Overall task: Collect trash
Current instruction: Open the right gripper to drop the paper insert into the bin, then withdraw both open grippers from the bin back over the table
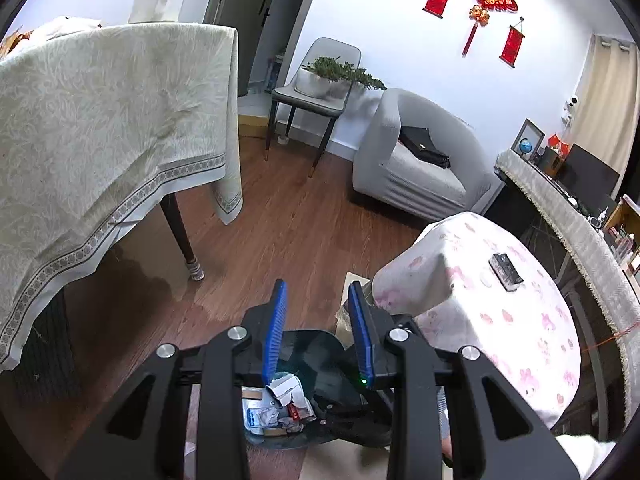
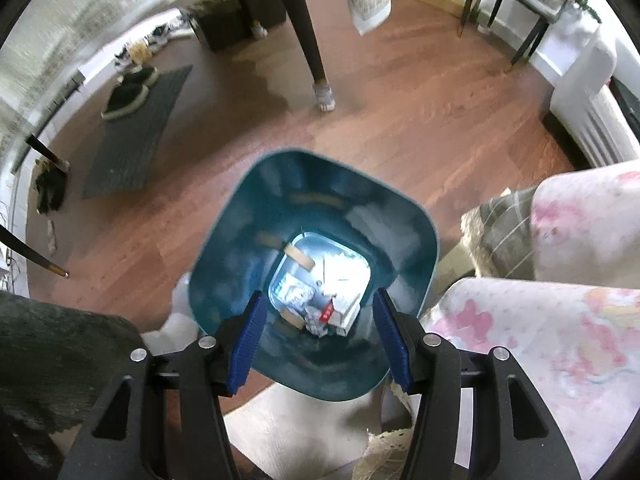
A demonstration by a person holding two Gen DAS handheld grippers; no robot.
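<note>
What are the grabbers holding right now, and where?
Nothing. The right gripper hangs open over the blue bin, with the trash lying inside. The left gripper has nothing between its fingers either.

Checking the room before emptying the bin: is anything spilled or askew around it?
Nothing is spilled: the crumpled paper trash lies inside the upright teal plastic bin. Only the plaid cushion on the floor looks out of place.
</note>
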